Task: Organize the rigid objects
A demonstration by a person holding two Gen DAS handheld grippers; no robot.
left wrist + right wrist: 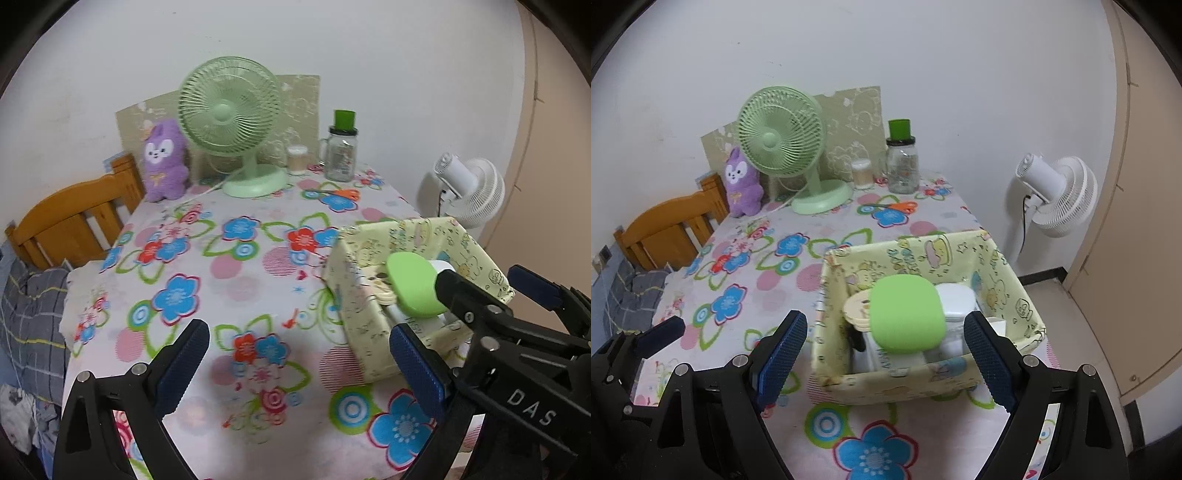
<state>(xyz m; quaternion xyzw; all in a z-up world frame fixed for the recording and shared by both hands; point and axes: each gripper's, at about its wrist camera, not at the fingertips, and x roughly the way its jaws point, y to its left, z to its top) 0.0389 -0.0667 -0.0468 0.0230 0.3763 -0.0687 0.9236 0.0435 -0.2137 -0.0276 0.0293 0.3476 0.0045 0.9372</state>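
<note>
A pale yellow cartoon-print fabric box (1015, 295) stands on the flowered tablecloth (738, 258) at the table's right side. It holds a green rounded lid (905, 317) on a white container (956, 306), a cream round item (857, 308) and other white things. My right gripper (886, 354) is open, its blue pads astride the box's near side, touching nothing. My left gripper (299, 365) is open and empty over the cloth, left of the box (354, 295). The right gripper's fingers (458, 291) show beside the green lid (413, 288).
At the back stand a green desk fan (783, 140), a purple plush (740, 184), a glass jar with a green cap (903, 162), a small cotton-swab tub (861, 173) and orange scissors (897, 206). A wooden chair (672, 229) is left; a white floor fan (1056, 195) right.
</note>
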